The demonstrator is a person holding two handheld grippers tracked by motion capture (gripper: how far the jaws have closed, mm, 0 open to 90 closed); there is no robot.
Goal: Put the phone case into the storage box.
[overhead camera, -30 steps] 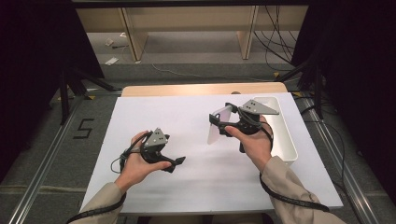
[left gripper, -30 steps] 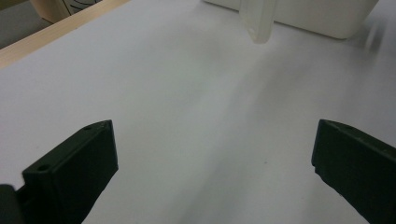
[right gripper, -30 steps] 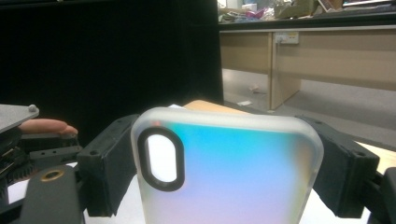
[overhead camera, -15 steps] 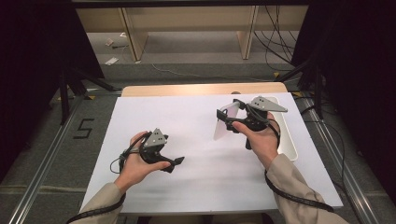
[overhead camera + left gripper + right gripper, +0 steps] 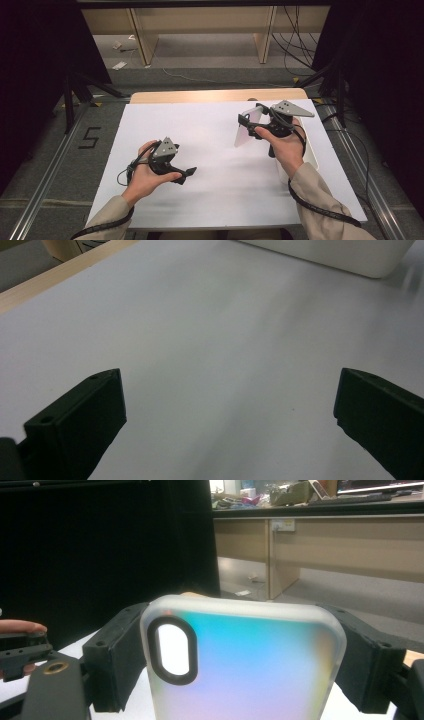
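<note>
A translucent phone case (image 5: 250, 670) with an iridescent blue-to-pink sheen and an oval camera cut-out is held upright between the two black jaws of my right gripper (image 5: 245, 650). In the high view the case (image 5: 245, 134) hangs above the white table cover at the right, with the right gripper (image 5: 248, 120) shut on its sides. My left gripper (image 5: 186, 176) rests low over the cover at the left. Its jaws stand wide apart in the left gripper view (image 5: 230, 415), with bare white surface between them.
A white tray (image 5: 313, 150) sits at the table's right edge, under my right hand, and its rim shows far off in the left gripper view (image 5: 340, 252). The wooden table edge (image 5: 215, 95) runs along the back. Dark curtains and desks stand beyond.
My right hand has drifted a little to the right with the phone case still in its jaws. The left hand has stayed where it was.
</note>
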